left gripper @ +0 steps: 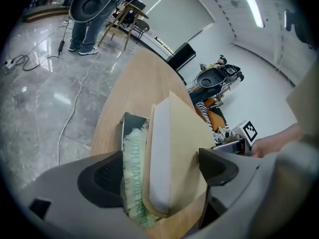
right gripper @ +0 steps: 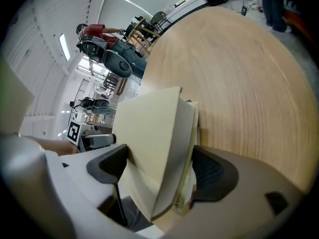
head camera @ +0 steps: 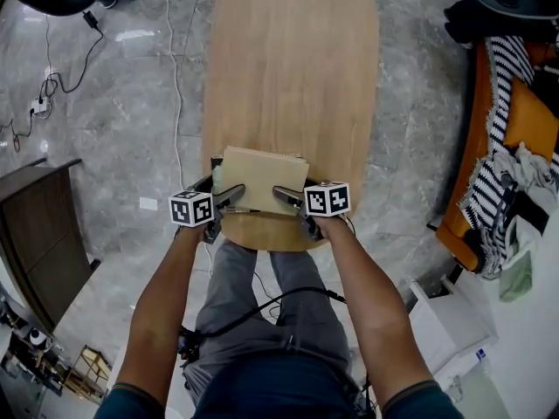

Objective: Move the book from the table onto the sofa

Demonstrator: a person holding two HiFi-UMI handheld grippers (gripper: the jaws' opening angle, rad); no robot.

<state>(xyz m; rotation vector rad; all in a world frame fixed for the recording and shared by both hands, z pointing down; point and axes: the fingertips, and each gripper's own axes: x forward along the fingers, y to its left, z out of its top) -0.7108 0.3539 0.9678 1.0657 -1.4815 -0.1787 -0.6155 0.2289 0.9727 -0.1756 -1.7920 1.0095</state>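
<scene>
Wood table point(head camera: 288, 59) on marble floor point(head camera: 131, 112), sofa point(head camera: 528, 116) to right. Book point(head camera: 260, 175) is clamped by left gripper point(head camera: 234, 201) and right gripper point(head camera: 288, 201).

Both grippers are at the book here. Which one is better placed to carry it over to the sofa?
Right, probably. The right gripper is clamped on the book, as is the left gripper, but the sofa lies off the right gripper's side of the table, so it has the shorter swing.
</scene>
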